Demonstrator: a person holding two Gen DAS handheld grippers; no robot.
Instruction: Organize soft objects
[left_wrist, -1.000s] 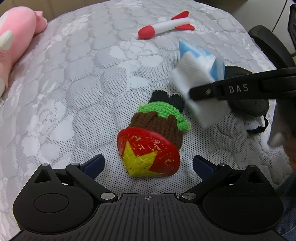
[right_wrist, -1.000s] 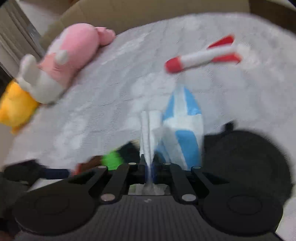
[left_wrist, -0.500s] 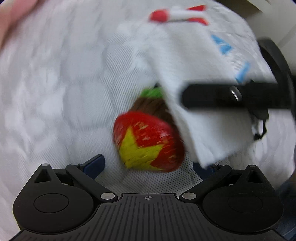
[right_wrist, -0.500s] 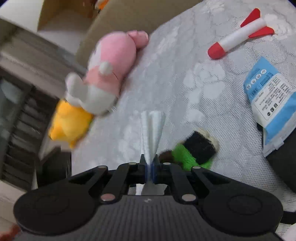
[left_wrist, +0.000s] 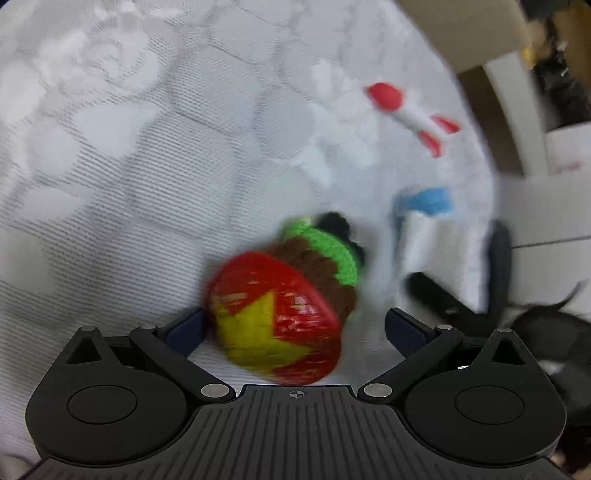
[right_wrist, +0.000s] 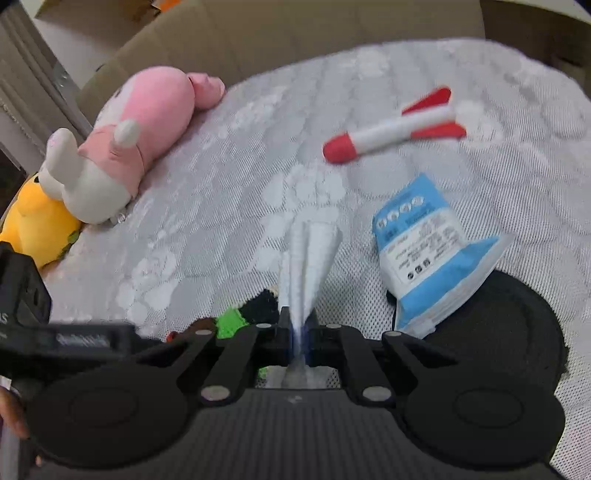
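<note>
A knitted doll (left_wrist: 273, 325) with a red and yellow hat, brown body and green collar lies on the white quilted bed (left_wrist: 147, 166). My left gripper (left_wrist: 293, 328) is open, with its fingers on either side of the hat. In the right wrist view only the doll's green and black end (right_wrist: 236, 317) shows. My right gripper (right_wrist: 297, 326) is shut on a folded white cloth (right_wrist: 308, 258) that sticks up from its jaws. The left gripper's black body (right_wrist: 74, 339) shows at the left of that view. The left wrist view is blurred.
A red and white foam rocket (right_wrist: 395, 129) lies further back on the bed. A blue and white packet (right_wrist: 432, 254) rests partly on a round black pad (right_wrist: 517, 325). A pink plush (right_wrist: 147, 125) and a yellow plush (right_wrist: 33, 221) lie at the left edge. Cardboard boxes stand behind.
The right gripper and its white cloth have left the left wrist view. The left gripper has swung, so the doll's hat sits closer between its fingers. The right view has turned back toward the packet.
</note>
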